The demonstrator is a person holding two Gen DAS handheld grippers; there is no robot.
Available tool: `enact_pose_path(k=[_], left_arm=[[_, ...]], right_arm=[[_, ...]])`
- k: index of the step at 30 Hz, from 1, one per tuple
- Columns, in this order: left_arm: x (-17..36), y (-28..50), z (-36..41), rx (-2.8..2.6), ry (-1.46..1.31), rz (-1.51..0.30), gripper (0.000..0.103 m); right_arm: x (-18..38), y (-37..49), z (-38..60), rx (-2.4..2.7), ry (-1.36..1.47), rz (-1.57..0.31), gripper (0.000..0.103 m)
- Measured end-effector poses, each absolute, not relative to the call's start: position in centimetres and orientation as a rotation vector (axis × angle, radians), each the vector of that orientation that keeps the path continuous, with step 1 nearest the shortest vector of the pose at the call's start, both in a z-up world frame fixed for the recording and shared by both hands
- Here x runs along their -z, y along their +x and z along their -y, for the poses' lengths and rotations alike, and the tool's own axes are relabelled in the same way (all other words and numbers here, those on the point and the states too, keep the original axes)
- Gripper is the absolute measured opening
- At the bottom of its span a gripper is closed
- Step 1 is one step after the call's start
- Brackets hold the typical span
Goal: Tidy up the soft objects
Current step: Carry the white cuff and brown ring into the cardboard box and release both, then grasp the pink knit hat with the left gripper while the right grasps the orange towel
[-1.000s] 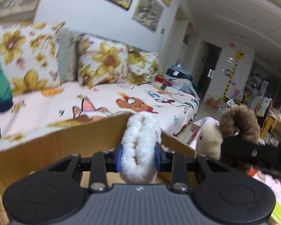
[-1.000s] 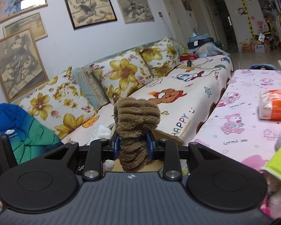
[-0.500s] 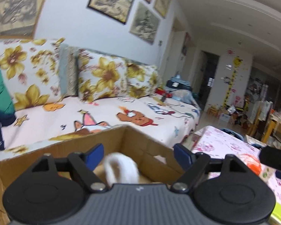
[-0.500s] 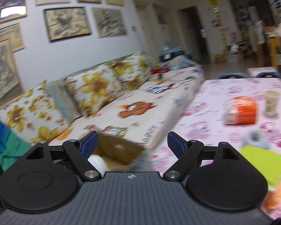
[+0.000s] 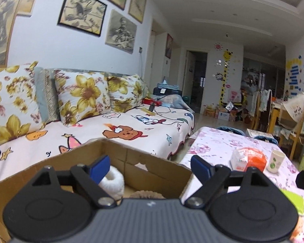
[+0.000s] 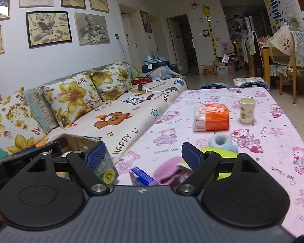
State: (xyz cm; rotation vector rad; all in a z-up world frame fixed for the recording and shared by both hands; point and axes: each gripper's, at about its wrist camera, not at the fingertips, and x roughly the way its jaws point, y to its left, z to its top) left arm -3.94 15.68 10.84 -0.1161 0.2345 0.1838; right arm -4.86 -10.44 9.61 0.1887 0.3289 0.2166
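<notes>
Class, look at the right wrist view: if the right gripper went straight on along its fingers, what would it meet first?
Probably the pink knitted item lying on the tablecloth between the open fingers of the right gripper; depth is unclear, so the blue-and-white packet beside it might come first.

One cardboard box (image 5: 164, 174), two fluffy rolls inside, one paper cup (image 6: 246, 110), three floral cushions

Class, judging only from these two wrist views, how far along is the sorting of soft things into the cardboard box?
Done: a white fluffy item and a brown fuzzy item lie in the cardboard box. In hand: nothing; the left gripper is opening, the right gripper open. Left: the pink knit piece and blue fluffy item on the table.
</notes>
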Motion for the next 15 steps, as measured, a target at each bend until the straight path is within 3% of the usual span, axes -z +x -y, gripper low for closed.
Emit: enact_pose_path(k=[15], left_arm=[[-10.0,-4.1,-12.4,-0.088,-0.028,-0.243,0.090]], right_arm=[[-8.3,-6.6,13.9,-0.129,0.226,-0.347,0.103]])
